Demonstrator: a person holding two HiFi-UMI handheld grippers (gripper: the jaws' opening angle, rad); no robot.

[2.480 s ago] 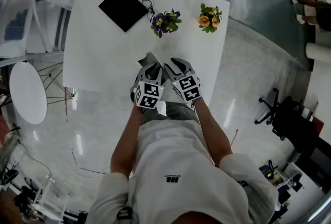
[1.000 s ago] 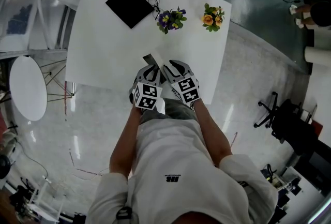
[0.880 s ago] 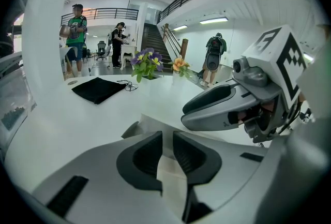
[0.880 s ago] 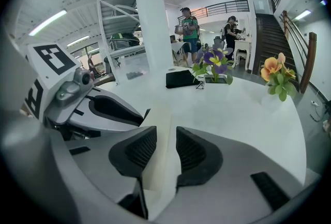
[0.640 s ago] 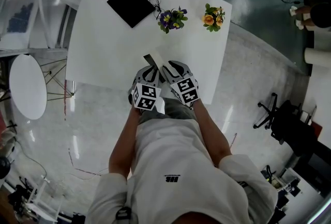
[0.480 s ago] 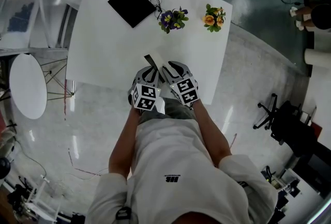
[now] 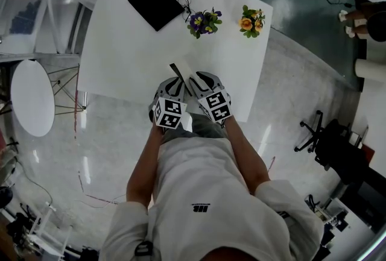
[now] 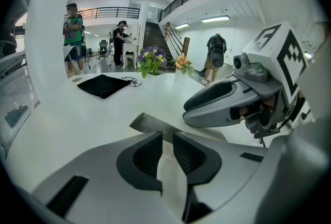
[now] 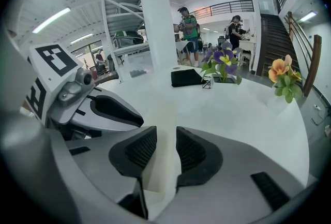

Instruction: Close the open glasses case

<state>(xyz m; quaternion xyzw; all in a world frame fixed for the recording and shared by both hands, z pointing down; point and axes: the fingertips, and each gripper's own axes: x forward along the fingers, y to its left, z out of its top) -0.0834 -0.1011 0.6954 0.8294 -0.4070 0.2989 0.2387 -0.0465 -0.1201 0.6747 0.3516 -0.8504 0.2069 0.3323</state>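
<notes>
Glasses case (image 7: 177, 70) closing hasn't visibly started, by our read. We hold the L gripper (image 8: 167, 137) w/ jaws drawn almost together, only a thin slit left. Same for the R gripper (image 9: 166, 137): jaws narrow, nothing we can see pinched. Both sit side by side, tipped downward, on our side of the purple flowers (image 7: 203, 20) and well apart from them, at the table (image 7: 120, 43) edge nearest us.

Just past the tips, btwn them and the purple flowers, lies the case. Its grey flap (image 8: 155, 123) shows ahead of the L jaws, and a pale strip shows thru the R slit. Whether either tip touches it we can't tell.

Vs. a couple of secs back, the grippers keep the same spot and the jaws are no wider. Only the flap looks a bit slimmer and darker in the head view, prob. bc our head shifted. So no progress yet: the case looks open and the fold-over is still ahead.

Farther out, a black cloth (image 7: 155, 4) lies left of the purple flowers and orange flowers (image 7: 251, 20) stand right of them.
</notes>
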